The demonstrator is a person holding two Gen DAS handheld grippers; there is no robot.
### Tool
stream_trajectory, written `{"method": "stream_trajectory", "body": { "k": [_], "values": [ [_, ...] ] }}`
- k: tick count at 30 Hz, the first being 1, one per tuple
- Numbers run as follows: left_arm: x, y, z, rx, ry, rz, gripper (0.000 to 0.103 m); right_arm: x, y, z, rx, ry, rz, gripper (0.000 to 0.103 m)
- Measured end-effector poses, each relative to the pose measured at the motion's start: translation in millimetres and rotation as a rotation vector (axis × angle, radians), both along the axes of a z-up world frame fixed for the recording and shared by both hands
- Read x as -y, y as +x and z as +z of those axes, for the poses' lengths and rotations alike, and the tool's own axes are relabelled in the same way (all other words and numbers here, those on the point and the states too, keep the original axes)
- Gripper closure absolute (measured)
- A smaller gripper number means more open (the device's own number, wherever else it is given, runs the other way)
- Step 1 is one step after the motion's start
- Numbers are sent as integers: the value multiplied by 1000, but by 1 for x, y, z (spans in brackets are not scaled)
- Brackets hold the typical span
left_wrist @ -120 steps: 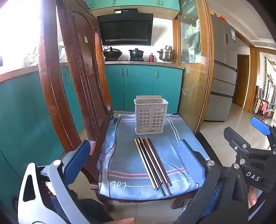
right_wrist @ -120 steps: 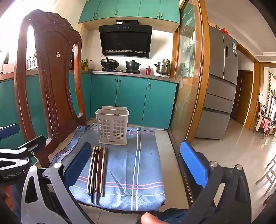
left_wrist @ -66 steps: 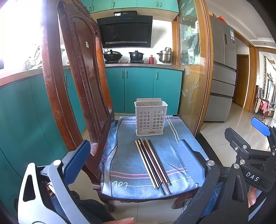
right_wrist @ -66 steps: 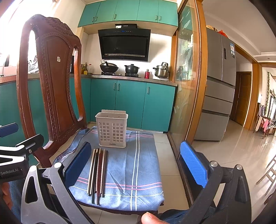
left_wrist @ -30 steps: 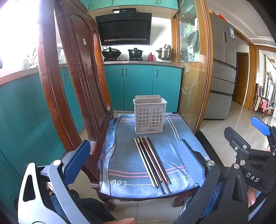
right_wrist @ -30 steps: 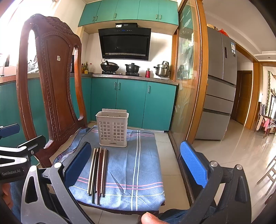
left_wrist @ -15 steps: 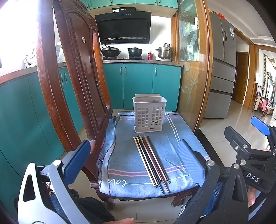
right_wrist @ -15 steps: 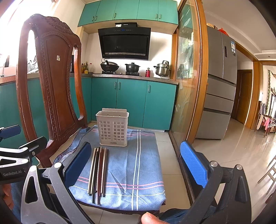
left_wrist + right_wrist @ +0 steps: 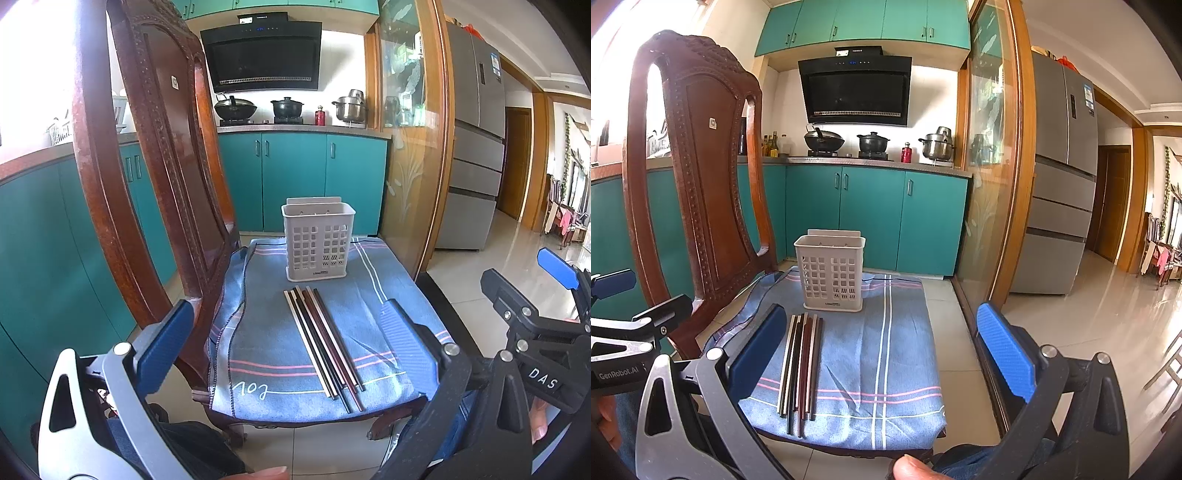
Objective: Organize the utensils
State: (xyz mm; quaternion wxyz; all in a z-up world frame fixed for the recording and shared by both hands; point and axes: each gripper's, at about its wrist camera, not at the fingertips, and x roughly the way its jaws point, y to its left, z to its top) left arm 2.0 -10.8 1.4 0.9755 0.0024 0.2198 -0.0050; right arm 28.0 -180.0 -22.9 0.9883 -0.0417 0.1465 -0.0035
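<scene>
Several chopsticks lie side by side on a blue cloth that covers a wooden chair seat; they also show in the right wrist view. A white slotted utensil holder stands upright behind them, also in the right wrist view. My left gripper is open and empty, held in front of the seat. My right gripper is open and empty, to the right of the left one.
The carved wooden chair back rises at the left of the seat. Teal kitchen cabinets stand behind, a glass sliding door to the right, a grey fridge beyond. Tiled floor lies right.
Both grippers have only drifted slightly; they stay open and empty. The chopsticks and the holder have not moved.
</scene>
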Motion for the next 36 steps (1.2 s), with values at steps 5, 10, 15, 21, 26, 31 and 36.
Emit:
{"method": "stream_trajectory", "body": {
  "k": [5,10,15,21,26,31,36],
  "values": [
    [0,6,-3,-25,-4,-6,3,2,5,-2,-5,-3,-12,2],
    [2,24,-23,-106,-12,-13,3,12,25,-11,-37,-58,-115,2],
    [3,46,-55,-205,-30,-33,3,25,62,-34,-165,-79,-145,2],
    [4,91,-100,-369,-205,-217,3,41,148,-69,-339,1,-46,2],
    [-2,156,-117,-471,-299,-294,3,38,228,-80,-413,110,42,2],
    [-2,225,-147,-604,-355,-366,3,17,291,-103,-485,105,120,3],
    [-5,264,-170,-692,-459,-381,3,20,310,-122,-554,125,92,3]
  ]
}}
